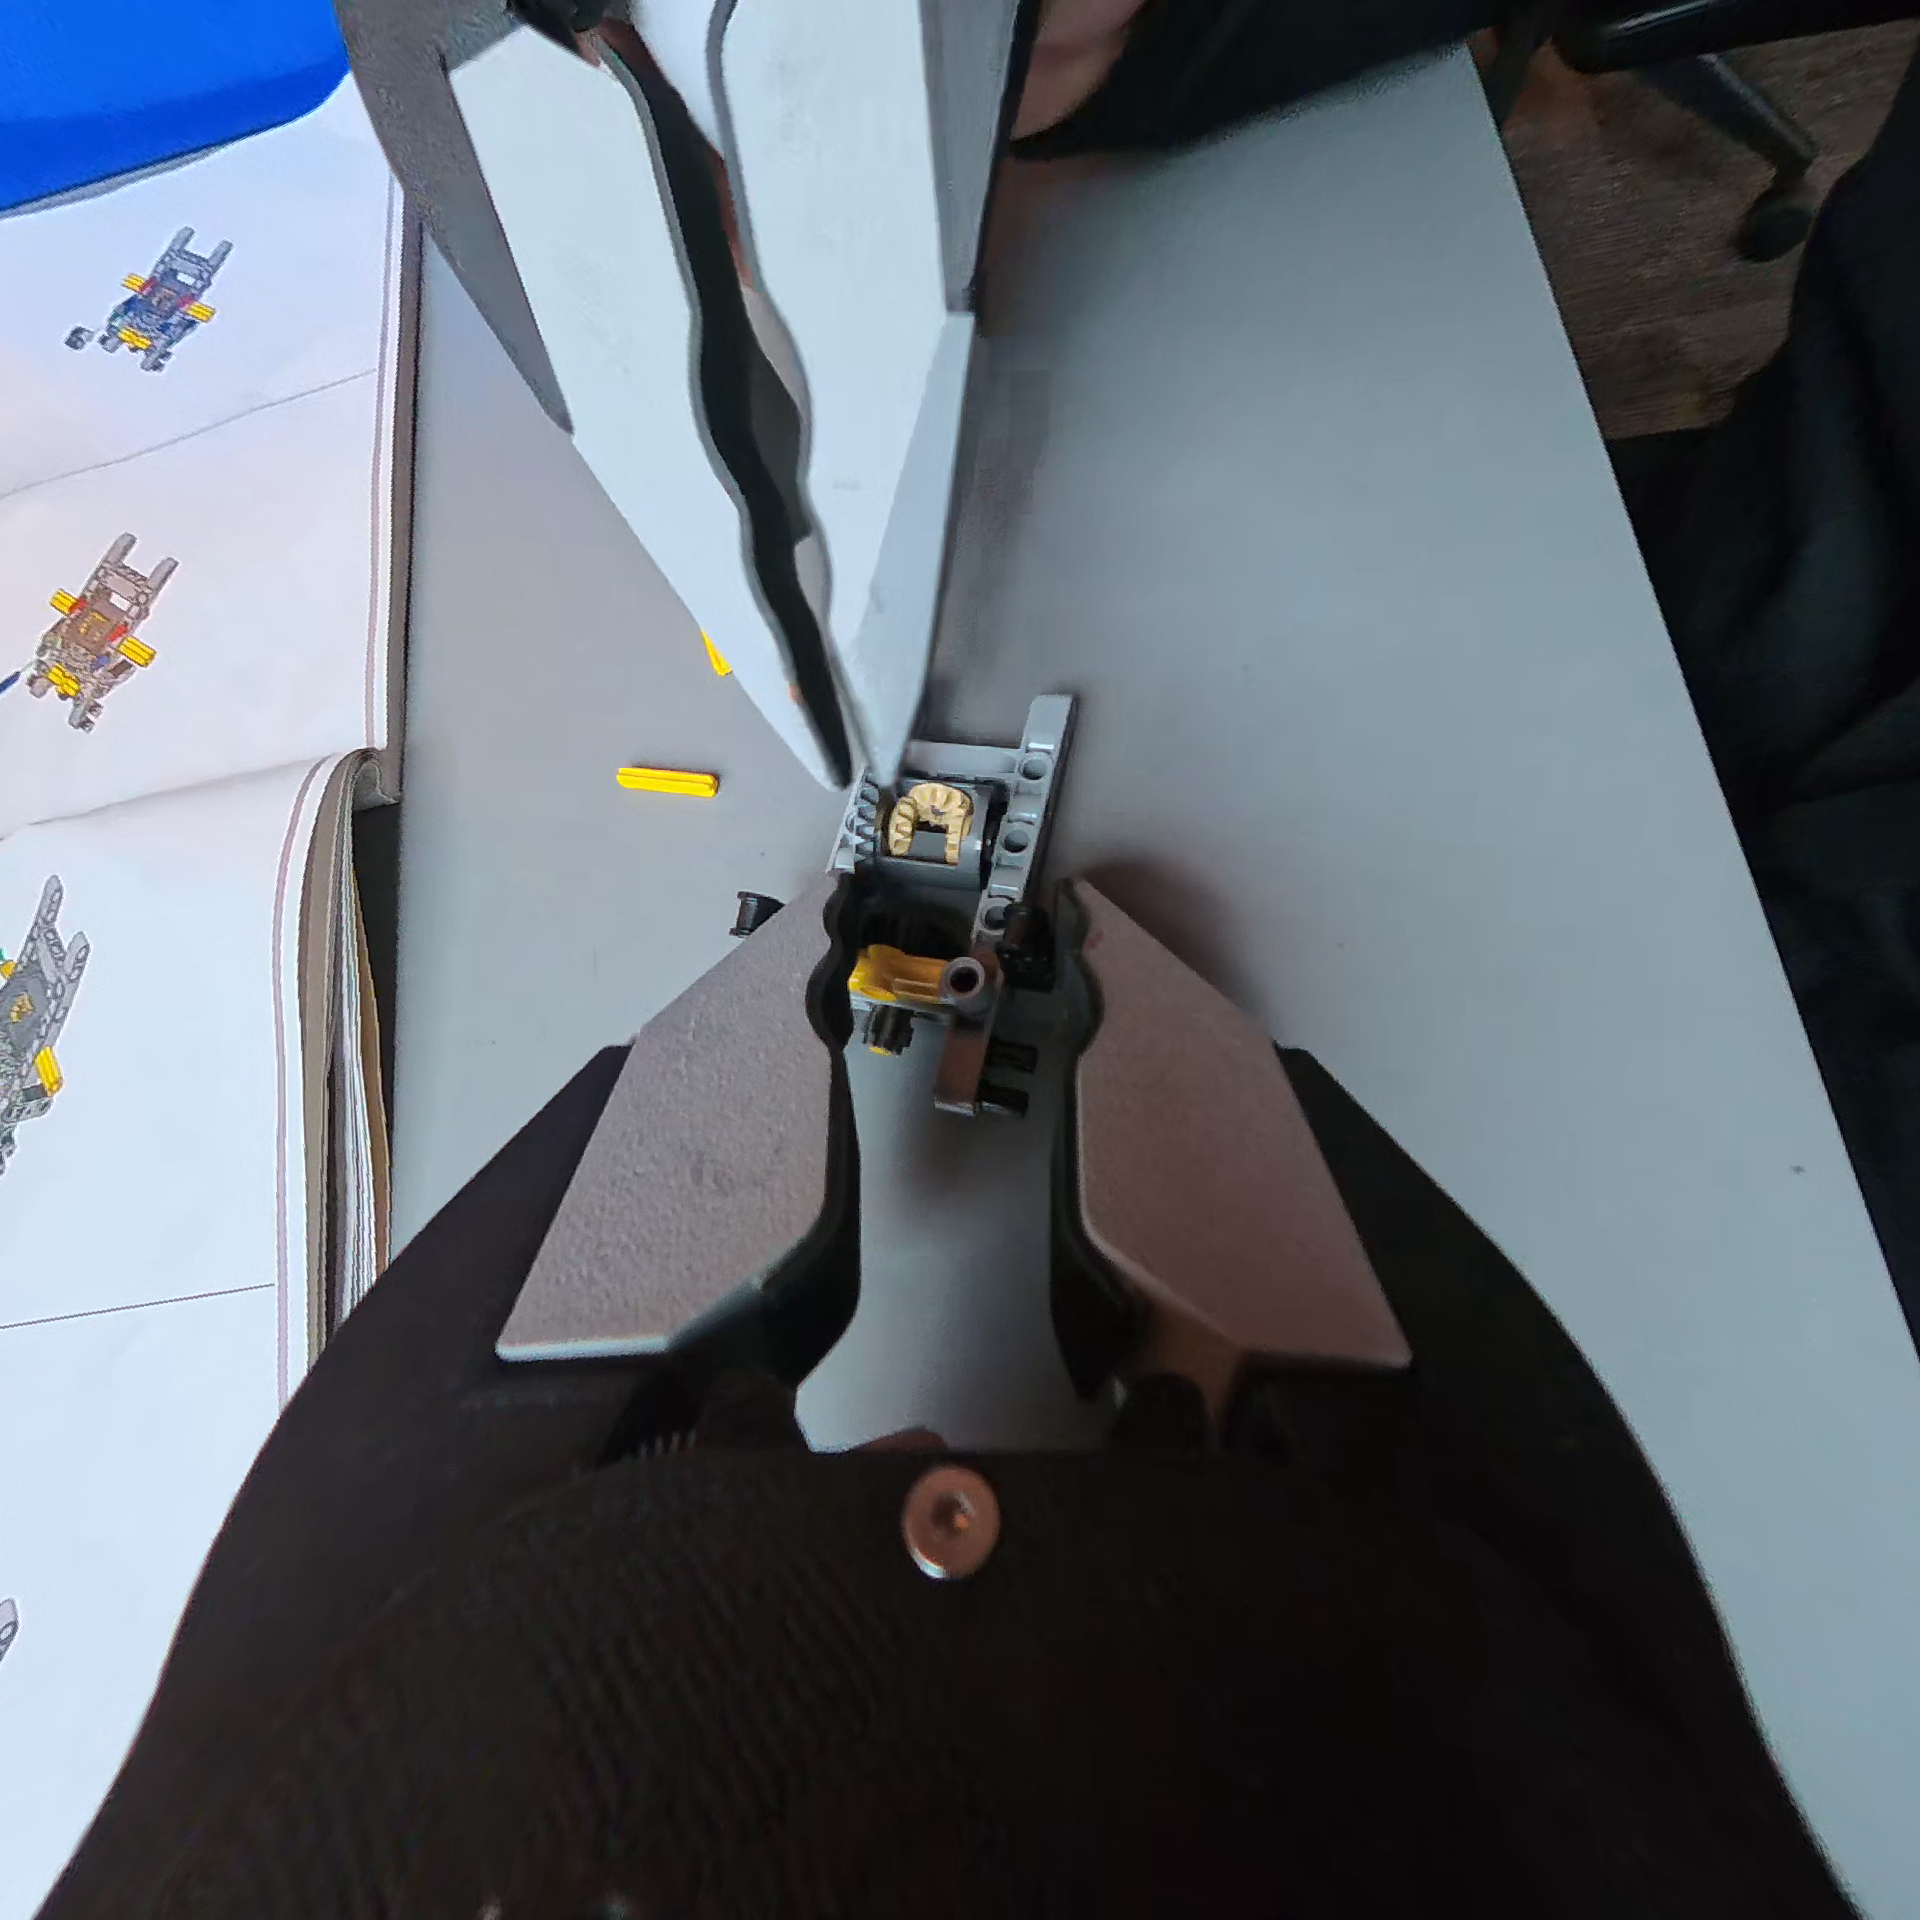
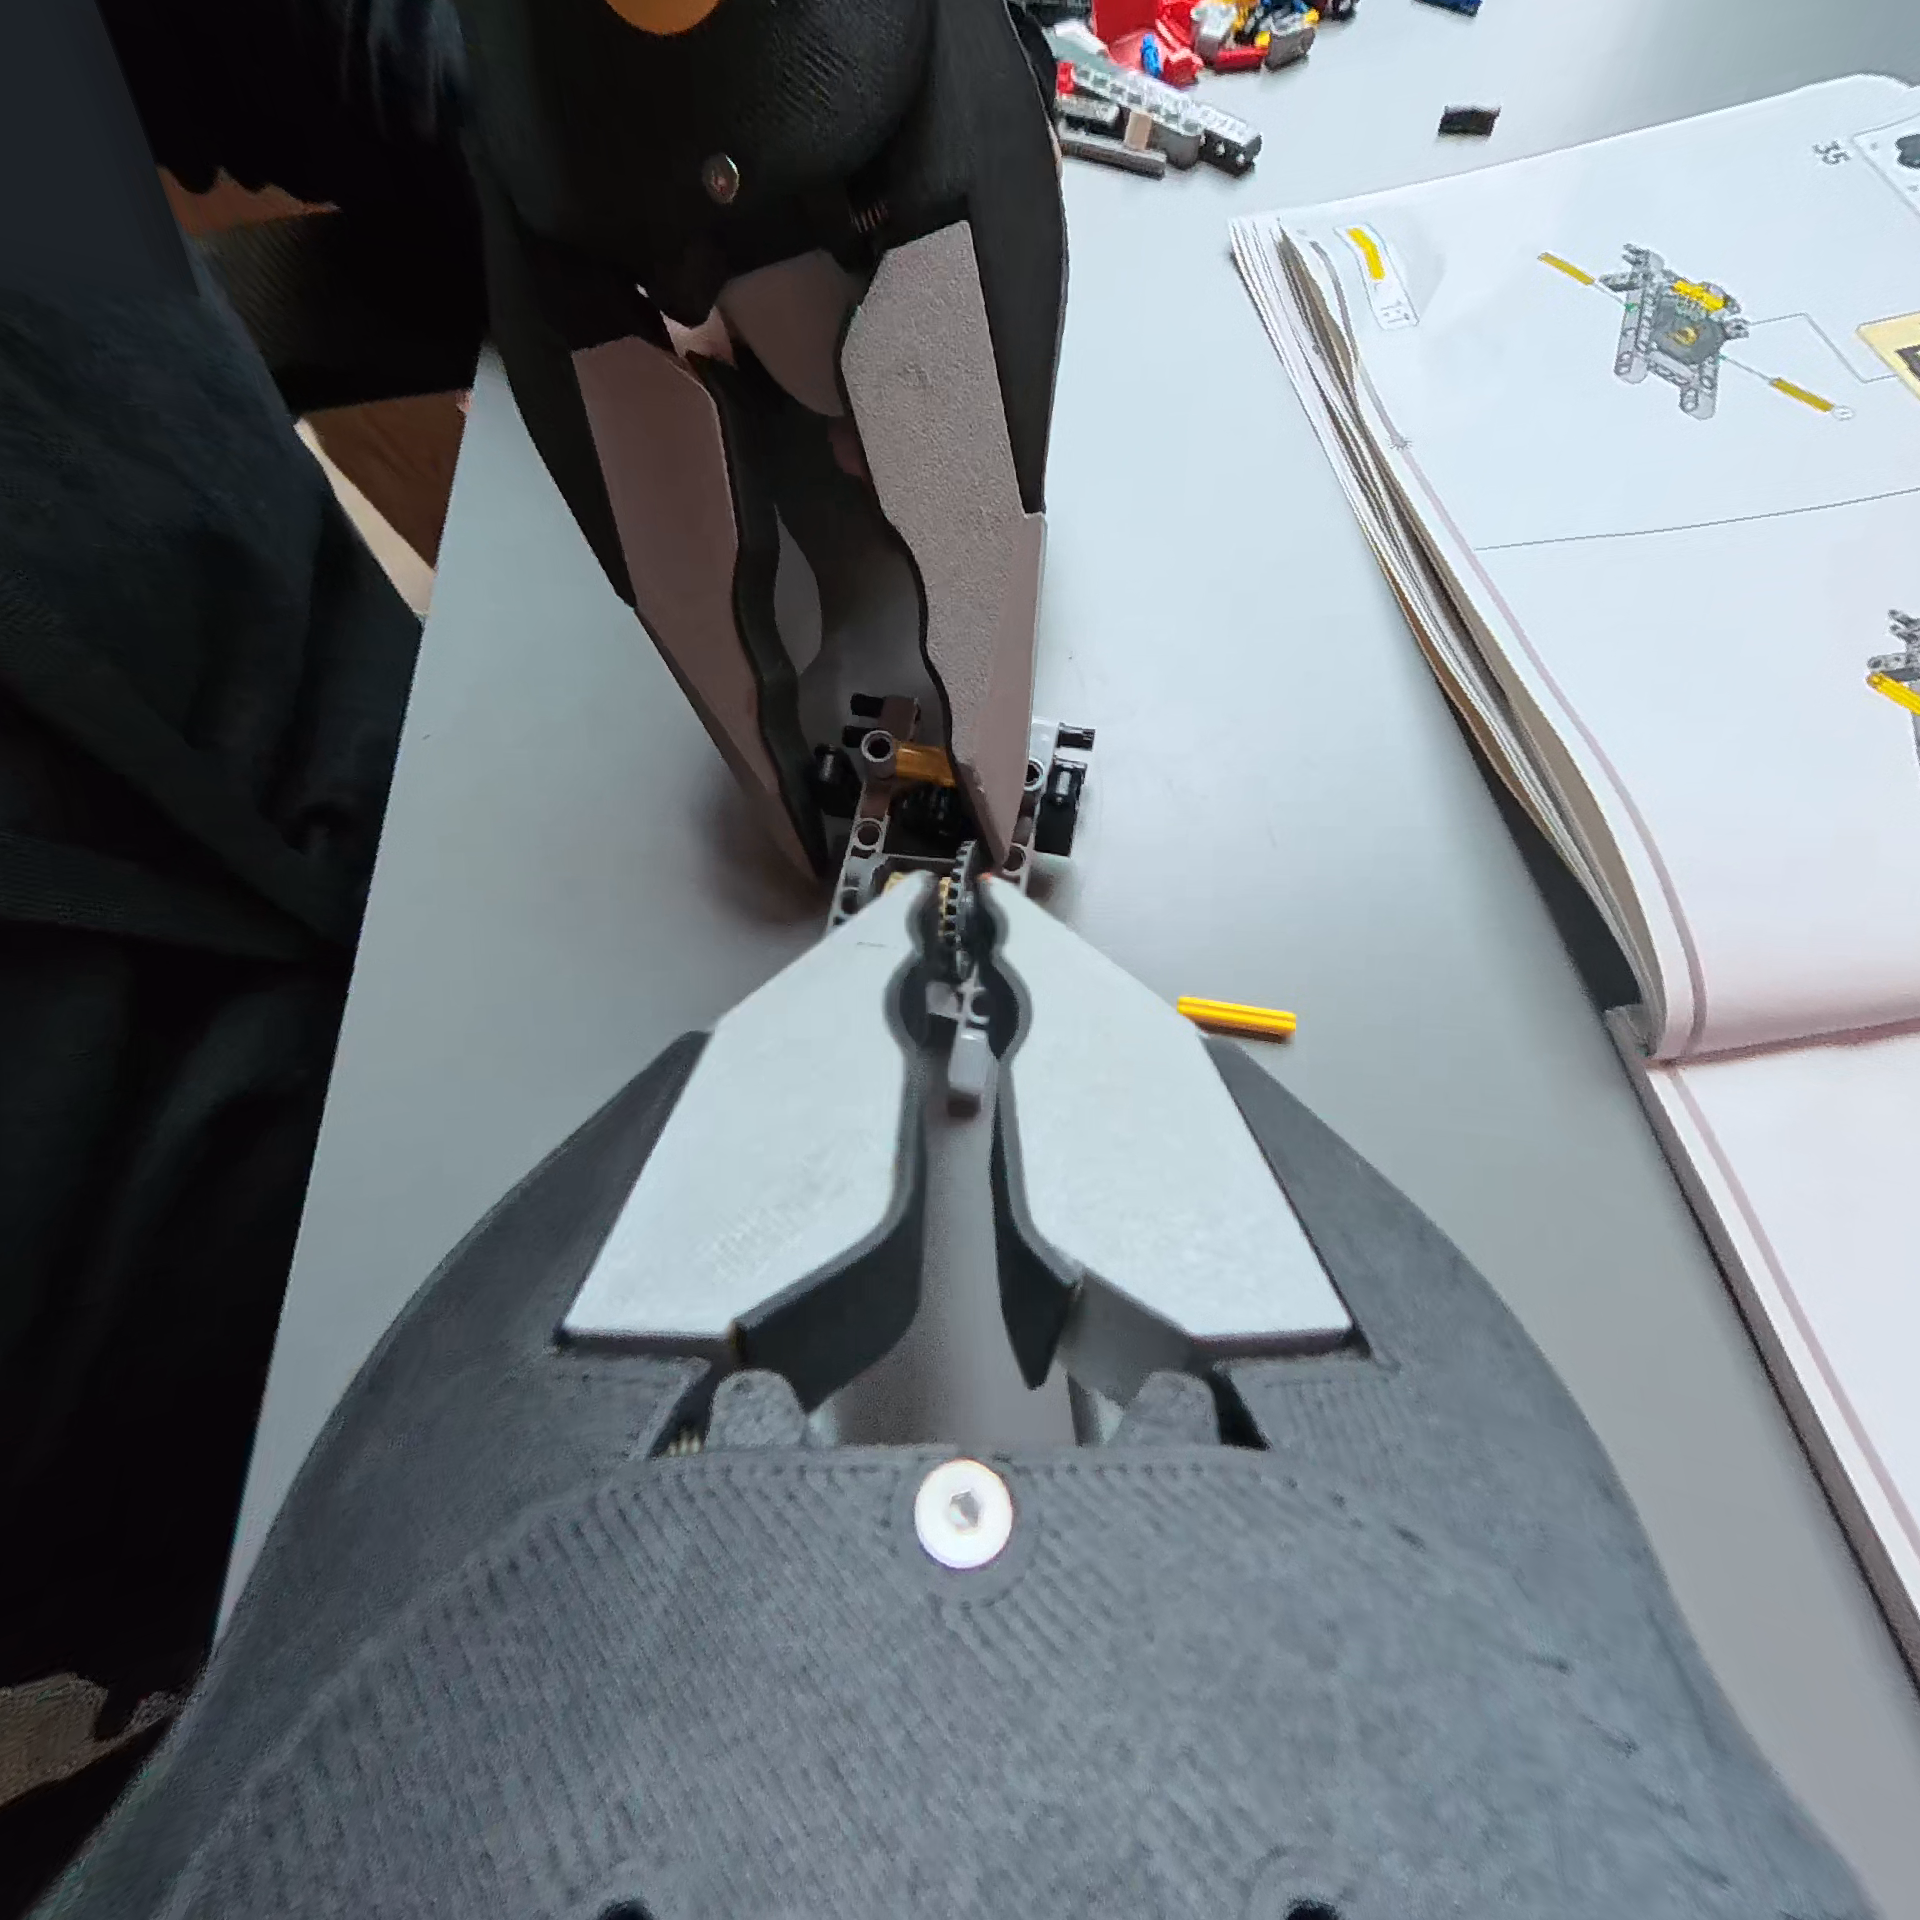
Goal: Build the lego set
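On the grey desk (image 1: pixel 1299 520), just beside the open instruction booklet (image 2: pixel 1714 623), the half-built lego frame (image 1: pixel 1023 821) lies flat. My left gripper (image 1: pixel 940 971) has its jaws partly open, straddling the frame's near end and pressing its sides to steady it. My right gripper (image 2: pixel 961 909) is nearly closed, pinching a thin black gear (image 2: pixel 958 914) edge-on at its tips, right over the frame's far end, next to the tan gear (image 1: pixel 925 816) seated inside. I judge the step to be seating this gear in the frame. To do it well, I should hold the frame still with the left, keep the gear upright and square to its slot, and ease it in so the teeth mesh, not jam. A yellow axle (image 2: pixel 1236 1015) lies near the frame, between it and the booklet, likely needed next.
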